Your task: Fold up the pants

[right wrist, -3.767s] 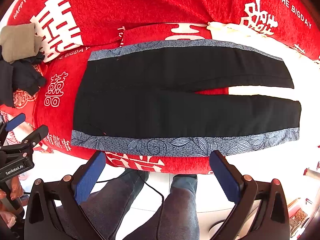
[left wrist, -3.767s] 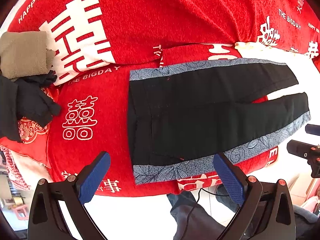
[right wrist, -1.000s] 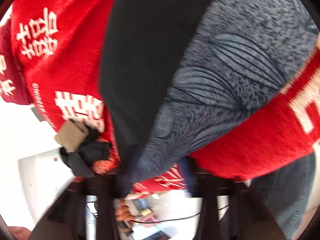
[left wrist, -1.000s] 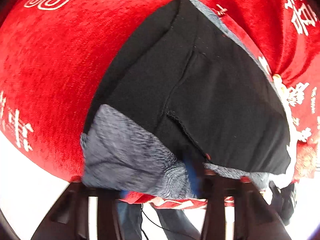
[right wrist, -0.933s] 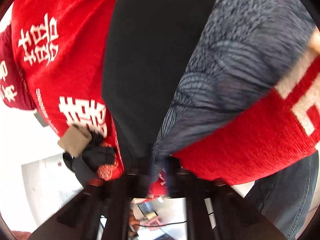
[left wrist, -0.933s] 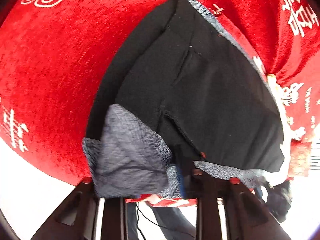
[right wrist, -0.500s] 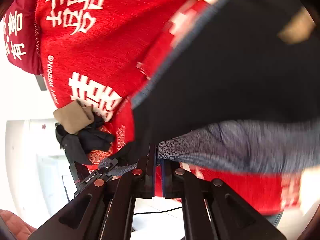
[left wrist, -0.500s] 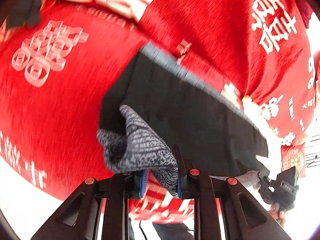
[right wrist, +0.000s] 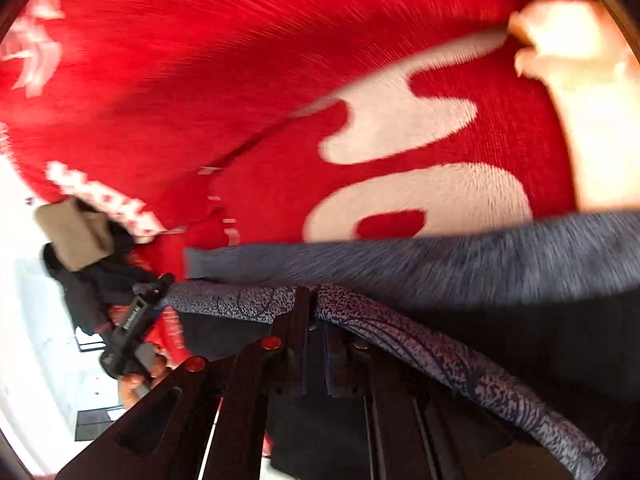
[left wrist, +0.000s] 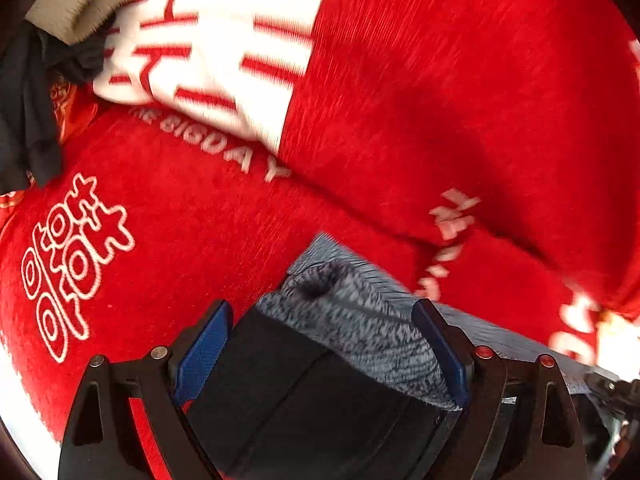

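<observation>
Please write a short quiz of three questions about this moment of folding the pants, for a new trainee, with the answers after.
1. True or false: the left hand-held gripper stands open, with the pants lying between its blue pads.
2. Multiple choice: what does the right hand-held gripper pinch?
A. the red blanket
B. the grey patterned side strip of the pants
C. the beige cloth
3. Fill in: in the left wrist view, the beige cloth lies in the upper ____ corner, on the red blanket.

Key:
1. True.
2. B, the strip runs through the shut jaws.
3. Left.
</observation>
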Motion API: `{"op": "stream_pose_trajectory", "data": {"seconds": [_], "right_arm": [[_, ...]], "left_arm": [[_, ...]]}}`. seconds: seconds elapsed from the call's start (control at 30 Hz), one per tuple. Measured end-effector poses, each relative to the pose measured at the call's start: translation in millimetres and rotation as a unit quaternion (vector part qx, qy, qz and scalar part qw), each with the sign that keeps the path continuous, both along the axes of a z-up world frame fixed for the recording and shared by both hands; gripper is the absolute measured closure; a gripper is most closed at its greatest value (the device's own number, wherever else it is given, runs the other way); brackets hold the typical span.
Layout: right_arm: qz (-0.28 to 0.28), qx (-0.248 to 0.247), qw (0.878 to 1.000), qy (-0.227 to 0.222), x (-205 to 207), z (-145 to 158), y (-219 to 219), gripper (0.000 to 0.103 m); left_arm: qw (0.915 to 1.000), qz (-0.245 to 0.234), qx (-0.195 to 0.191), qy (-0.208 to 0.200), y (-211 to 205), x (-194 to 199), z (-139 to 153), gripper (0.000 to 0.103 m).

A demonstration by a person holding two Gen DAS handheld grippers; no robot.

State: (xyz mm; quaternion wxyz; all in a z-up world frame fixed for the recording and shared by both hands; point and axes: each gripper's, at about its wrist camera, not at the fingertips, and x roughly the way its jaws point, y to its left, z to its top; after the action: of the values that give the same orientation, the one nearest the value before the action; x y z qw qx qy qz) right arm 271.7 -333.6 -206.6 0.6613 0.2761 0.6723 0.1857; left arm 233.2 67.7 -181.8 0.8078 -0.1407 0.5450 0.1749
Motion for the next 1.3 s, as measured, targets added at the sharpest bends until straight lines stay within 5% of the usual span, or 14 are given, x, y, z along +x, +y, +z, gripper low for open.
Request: {"op": "stream_pose_trajectory", "data": {"seconds": [0.1, 0.17, 0.2, 0.3, 0.37, 0.5, 0.57, 0.6, 0.7, 0.8, 0.87, 1.03, 1.3], "right_arm": [[0.001, -0.008, 1.000, 0.003, 5, 8, 4, 0.083], [0.040, -0.029, 0.998, -0.046, -1, 39, 12, 0.020], [0.053, -0.038, 0.996, -0.068, -6, 54, 14, 0.018], [0.092, -0.048, 0.987, -0.121, -28, 88, 24, 0.027], [0.120, -0.070, 0.984, -0.114, -39, 83, 38, 0.061], [0.165, -0.127, 0.973, -0.096, -31, 38, 56, 0.068], [0.165, -0.149, 0.969, -0.107, -22, 24, 51, 0.092], [0.152, -0.140, 0.972, -0.109, -18, 24, 41, 0.094], [0.047, -0.138, 0.984, -0.101, -4, 40, -10, 0.089], [-0.013, -0.093, 0.991, -0.092, -11, 60, -51, 0.079], [-0.022, -0.085, 0.991, -0.100, -26, 78, -71, 0.048], [-0.042, -0.071, 0.992, -0.090, -87, 100, -101, 0.047], [-0.174, -0.093, 0.979, -0.039, -224, 103, -171, 0.047]], "left_arm": [[0.9997, 0.014, 0.015, 0.012, 6, -2, -2, 0.012], [0.9996, 0.021, 0.015, -0.005, 10, -10, 15, 0.012], [0.9995, 0.024, 0.015, -0.016, 14, -18, 31, 0.012], [0.9991, 0.011, 0.034, -0.023, 8, -32, 57, 0.012], [0.9994, -0.015, 0.031, -0.007, -4, -33, 54, 0.012], [0.9963, -0.067, 0.034, 0.041, -45, -19, 5, 0.012], [0.9942, -0.062, 0.058, 0.066, -54, -11, -23, 0.012], [0.9938, -0.056, 0.060, 0.075, -56, -9, -32, 0.012], [0.9946, -0.021, 0.062, 0.081, -45, -6, -38, 0.011], [0.9923, -0.038, 0.077, 0.090, -48, -13, -19, 0.011], [0.9898, -0.070, 0.089, 0.086, -60, -20, -3, 0.011], [0.9783, -0.174, 0.073, 0.086, -129, -54, 27, 0.011], [0.9487, -0.306, 0.004, 0.077, -262, -83, 15, 0.011]]}}
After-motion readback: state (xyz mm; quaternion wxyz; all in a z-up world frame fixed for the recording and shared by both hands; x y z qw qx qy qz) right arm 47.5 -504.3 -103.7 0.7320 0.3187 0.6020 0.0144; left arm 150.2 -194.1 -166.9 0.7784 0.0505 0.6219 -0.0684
